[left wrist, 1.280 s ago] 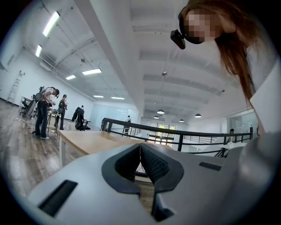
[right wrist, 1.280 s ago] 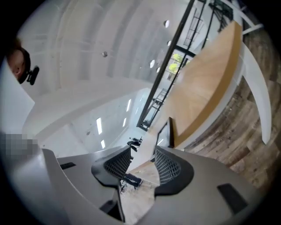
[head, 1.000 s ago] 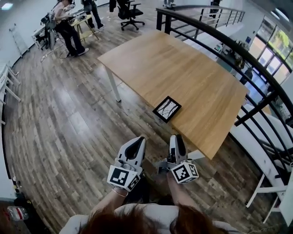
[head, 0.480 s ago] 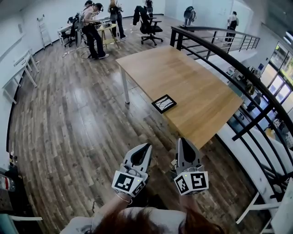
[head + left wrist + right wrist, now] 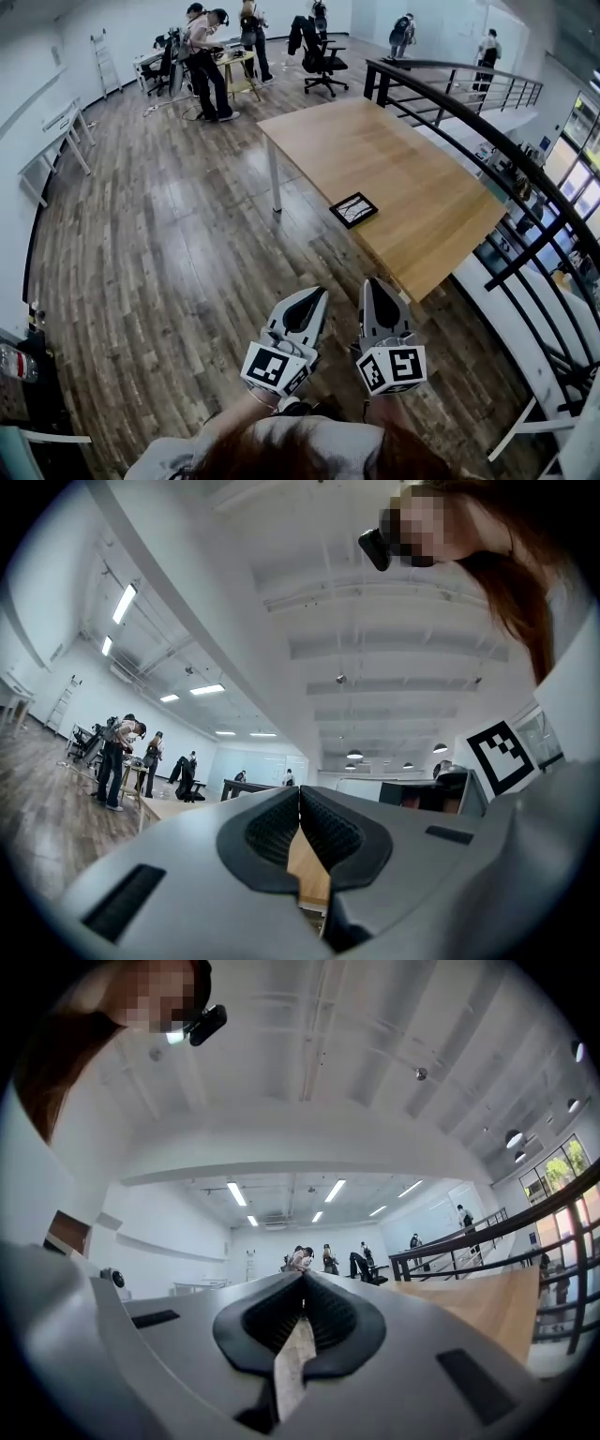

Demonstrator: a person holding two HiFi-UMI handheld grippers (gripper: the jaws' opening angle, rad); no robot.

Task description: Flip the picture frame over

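Small black rectangular picture frame [image 5: 353, 209] lies flat near the light wooden table's [image 5: 394, 150] edge, 12 o'clock of both grippers, well apart. Left gripper [image 5: 312, 298] and right gripper [image 5: 376, 289]: jaws pressed together, empty. Judgement: close in, spread jaws, take opposite frame edges.

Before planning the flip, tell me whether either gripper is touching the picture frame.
No, the picture frame lies on the table, apart from the left gripper and right gripper.

The person holds the left gripper [image 5: 315, 294] and the right gripper [image 5: 375, 285] side by side, low in front of the body. They are close but not touching. Both point forward, away from the person. Each one's jaws are pressed together with nothing between them.
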